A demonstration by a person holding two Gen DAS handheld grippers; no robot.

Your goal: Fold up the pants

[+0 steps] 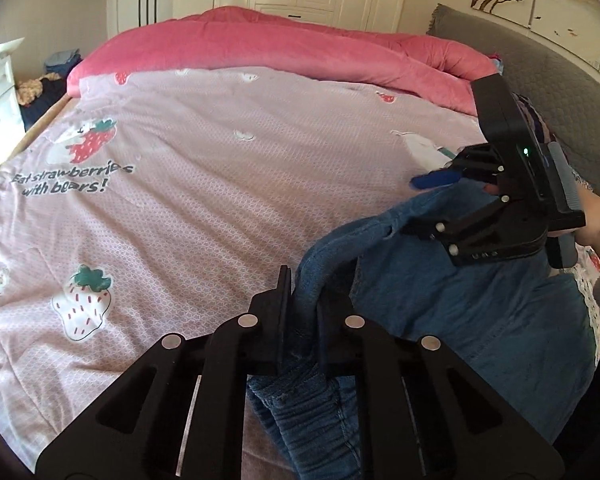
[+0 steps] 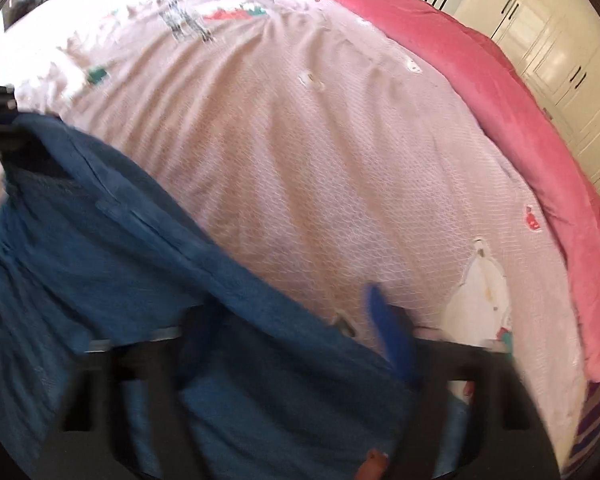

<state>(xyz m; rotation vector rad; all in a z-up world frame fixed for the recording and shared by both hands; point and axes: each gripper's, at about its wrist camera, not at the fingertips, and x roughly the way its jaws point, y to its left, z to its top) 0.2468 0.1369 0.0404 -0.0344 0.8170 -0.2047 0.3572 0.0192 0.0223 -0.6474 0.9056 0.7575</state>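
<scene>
**Blue pants gripped at the waistband on the bed**

The pants [image 1: 460,300] are blue denim-like cloth with a gathered, elastic-looking waistband. They lie bunched on the pink strawberry-print bed cover [image 1: 220,208], spreading from just under the left claw [image 1: 304,312] away toward the right claw [image 1: 444,200]. One thick folded edge of the waistband rises in a ridge from the bed and runs straight into the left claw; below that claw the cloth hangs in crumpled pleats.

The left claw is pressed together on that ridge of waistband, its two black fingers [image 1: 283,300] pinching the fabric with almost no gap showing between them.

The right claw, seen from the left wrist view, sits off to the right and beyond the left claw, tilted down over the far part of the pants. A blue-padded fingertip [image 1: 436,180] pokes out above the fabric edge, and a person's hand [image 1: 596,224] holds the tool from behind. In the right wrist view the picture is badly blurred: the pants [image 2: 120,240] fill the space under and to the left of the claw [image 2: 300,332], and cloth seems to lie between its fingers, which stand partly apart; whether the pads actually press on the fabric I cannot tell.

Beyond both claws a folded pink quilt [image 1: 280,44] lies across the far side of the bed.
</scene>
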